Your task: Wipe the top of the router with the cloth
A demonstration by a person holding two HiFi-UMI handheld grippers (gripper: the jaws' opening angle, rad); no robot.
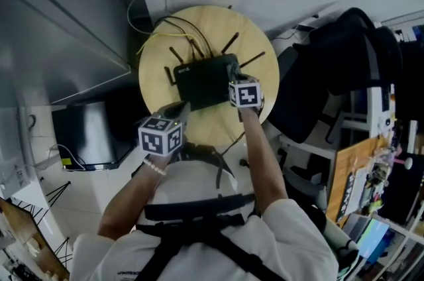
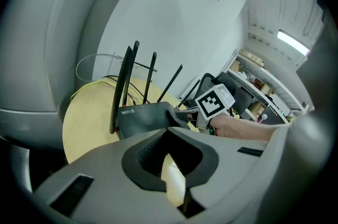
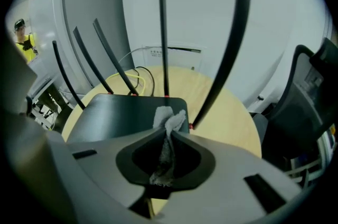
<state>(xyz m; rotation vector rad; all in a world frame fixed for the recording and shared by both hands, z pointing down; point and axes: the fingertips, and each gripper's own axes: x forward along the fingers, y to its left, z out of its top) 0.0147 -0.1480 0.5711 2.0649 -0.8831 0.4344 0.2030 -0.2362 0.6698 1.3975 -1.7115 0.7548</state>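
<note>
A black router (image 1: 205,79) with several upright antennas sits on a round wooden table (image 1: 156,61). My right gripper (image 1: 240,89) is at the router's right edge, shut on a small white cloth (image 3: 169,120) that sticks out past the jaw tips onto the router's flat top (image 3: 121,114). My left gripper (image 1: 177,115) hovers at the table's near edge, just short of the router's front corner (image 2: 145,116); its jaws are shut with nothing between them. In the left gripper view the right gripper (image 2: 185,118) touches the router's right end.
Yellow and black cables (image 1: 169,28) trail behind the router toward the wall. A dark chair with a black bag (image 1: 338,67) stands right of the table. A black bin (image 1: 93,134) sits on the floor to the left, cluttered shelves (image 1: 377,167) to the right.
</note>
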